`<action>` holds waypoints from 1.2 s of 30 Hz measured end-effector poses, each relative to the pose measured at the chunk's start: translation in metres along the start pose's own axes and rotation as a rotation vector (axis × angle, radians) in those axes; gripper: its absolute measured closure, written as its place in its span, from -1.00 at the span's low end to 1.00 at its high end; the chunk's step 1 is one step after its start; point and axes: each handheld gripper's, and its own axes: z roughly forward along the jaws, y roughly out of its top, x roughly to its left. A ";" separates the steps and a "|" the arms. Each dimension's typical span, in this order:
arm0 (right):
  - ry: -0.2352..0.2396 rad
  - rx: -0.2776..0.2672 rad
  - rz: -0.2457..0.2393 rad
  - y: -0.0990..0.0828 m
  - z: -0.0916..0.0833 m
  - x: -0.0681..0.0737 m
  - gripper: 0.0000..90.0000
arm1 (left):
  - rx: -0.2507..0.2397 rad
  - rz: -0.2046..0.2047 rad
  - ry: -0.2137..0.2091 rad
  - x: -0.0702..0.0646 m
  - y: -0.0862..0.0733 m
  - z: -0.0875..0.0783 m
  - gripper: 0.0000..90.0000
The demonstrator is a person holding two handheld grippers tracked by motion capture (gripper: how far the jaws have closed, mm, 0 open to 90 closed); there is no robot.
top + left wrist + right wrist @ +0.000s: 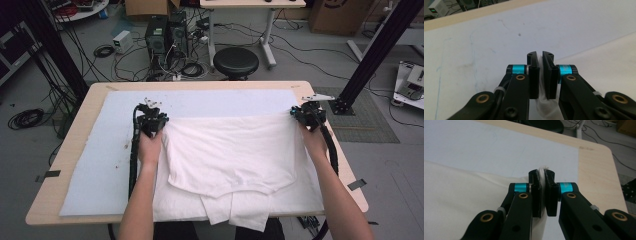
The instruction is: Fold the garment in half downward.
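A white garment (225, 155) lies spread on the pale mat (100, 155), its folded part hanging over the table's near edge. My left gripper (152, 120) pinches the garment's far left corner. In the left gripper view that gripper (540, 56) has white cloth (611, 57) squeezed between its jaws. My right gripper (309, 116) holds the far right corner. The right gripper view shows it (541, 173) with a tuft of the cloth (461, 195) poking out above its closed jaws. The far edge is stretched straight between the two grippers.
The mat covers most of a wooden table (65, 145). Beyond the far edge stand a black stool (235, 61) and computer towers (165, 32) among floor cables. Black frame posts (380, 47) rise at both sides.
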 end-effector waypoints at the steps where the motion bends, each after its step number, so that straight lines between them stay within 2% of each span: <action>1: -0.008 0.016 0.002 0.001 0.006 0.000 0.92 | -0.010 -0.007 -0.004 0.000 -0.001 0.004 0.87; 2: -0.016 0.040 0.002 0.000 0.013 0.000 0.92 | -0.004 -0.019 -0.006 -0.001 -0.003 0.009 0.87; 3: -0.016 0.068 0.010 -0.002 0.019 0.000 0.92 | 0.018 -0.013 -0.001 -0.001 -0.005 0.013 0.86; 4: -0.016 0.068 0.010 -0.002 0.019 0.000 0.92 | 0.018 -0.013 -0.001 -0.001 -0.005 0.013 0.81; 5: -0.025 0.101 0.014 -0.009 0.028 0.003 0.83 | 0.071 -0.027 0.033 -0.002 -0.010 0.017 0.47; 6: -0.027 0.094 0.021 -0.012 0.026 0.003 0.71 | 0.078 -0.036 0.027 -0.001 -0.009 0.014 0.31; 8: -0.043 0.094 0.022 -0.013 0.019 0.003 0.44 | 0.071 -0.048 0.012 -0.002 -0.007 0.003 0.19; 9: -0.053 0.073 0.017 -0.014 0.012 0.003 0.41 | 0.046 -0.048 0.020 -0.005 -0.007 -0.006 0.09; 10: -0.054 0.039 0.022 -0.015 0.003 0.003 0.37 | 0.002 -0.041 0.021 -0.008 -0.010 -0.016 0.07; 12: -0.062 -0.008 0.057 -0.020 -0.018 0.004 0.26 | -0.053 -0.017 0.018 -0.016 -0.016 -0.040 0.08; 13: -0.055 -0.024 0.069 -0.023 -0.029 0.005 0.25 | -0.065 -0.009 0.012 -0.021 -0.022 -0.050 0.08; 15: -0.053 -0.051 0.060 -0.034 -0.050 0.010 0.24 | -0.083 -0.014 -0.017 -0.029 -0.038 -0.070 0.07; 18: -0.005 -0.057 0.056 -0.057 -0.079 0.020 0.25 | -0.080 -0.037 -0.083 -0.039 -0.068 -0.094 0.08; 20: 0.039 -0.061 0.050 -0.076 -0.095 0.027 0.32 | -0.079 -0.073 -0.140 -0.045 -0.089 -0.104 0.09; 22: 0.067 -0.038 0.052 -0.094 -0.107 0.033 0.34 | -0.051 -0.111 -0.186 -0.051 -0.105 -0.110 0.09; 23: 0.097 -0.019 0.053 -0.101 -0.112 0.035 0.36 | -0.025 -0.117 -0.205 -0.054 -0.109 -0.112 0.09; 24: 0.128 -0.007 0.059 -0.109 -0.116 0.038 0.37 | 0.001 -0.114 -0.221 -0.057 -0.113 -0.114 0.09; 26: 0.179 0.030 0.066 -0.120 -0.120 0.044 0.40 | 0.039 -0.090 -0.228 -0.064 -0.117 -0.118 0.09; 30: 0.201 0.095 0.048 -0.135 -0.118 0.054 0.43 | 0.079 -0.091 -0.236 -0.070 -0.123 -0.121 0.12; 32: 0.216 0.118 0.036 -0.136 -0.117 0.056 0.63 | 0.098 -0.093 -0.262 -0.071 -0.124 -0.120 0.33; 33: 0.218 0.116 0.022 -0.136 -0.118 0.058 0.77 | 0.107 -0.078 -0.260 -0.072 -0.125 -0.118 0.53; 34: 0.226 0.125 0.010 -0.135 -0.119 0.059 0.89 | 0.113 -0.074 -0.262 -0.073 -0.125 -0.117 0.61; 36: 0.222 0.139 -0.016 -0.134 -0.120 0.063 0.97 | 0.118 -0.068 -0.267 -0.073 -0.123 -0.117 0.76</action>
